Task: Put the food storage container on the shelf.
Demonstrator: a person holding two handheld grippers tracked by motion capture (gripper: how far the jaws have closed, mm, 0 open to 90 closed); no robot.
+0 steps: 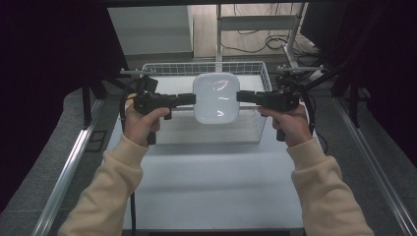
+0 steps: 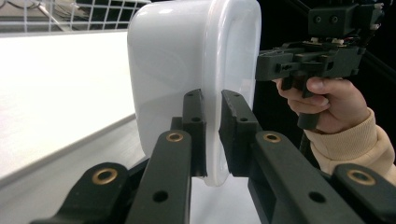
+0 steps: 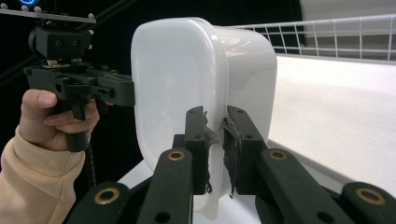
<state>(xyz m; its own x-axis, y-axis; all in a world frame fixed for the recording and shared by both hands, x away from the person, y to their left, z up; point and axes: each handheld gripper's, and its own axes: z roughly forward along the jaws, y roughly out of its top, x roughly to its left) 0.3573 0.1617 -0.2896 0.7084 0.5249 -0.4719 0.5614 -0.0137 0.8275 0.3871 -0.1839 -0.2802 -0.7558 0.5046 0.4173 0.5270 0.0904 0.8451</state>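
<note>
Tub: a white, rounded-square plastic tub hung in the air above the wire basket, carried level between both grippers, open side up.
Left gripper: the left gripper was clenched on the tub's left rim; in the left gripper view its jaws pinched the thin lip, one pad inside the wall and one outside.
Right gripper: the right gripper was grasping the opposite rim in the same way, its worn pads squeezed onto the lip.
Basket: it stood on the far half of the white table, directly under the tub.
Step in hand: I judged this to be a two-handed carry of the tub over the basket; whether it was going in or coming out I could not tell.
Next move: both hands would need to travel together at equal height, keeping the squeeze even, since a pull apart or a twist could slip the thin rim out of one grip.
Risk: the basket's wire wall might catch the tub's underside.
</note>
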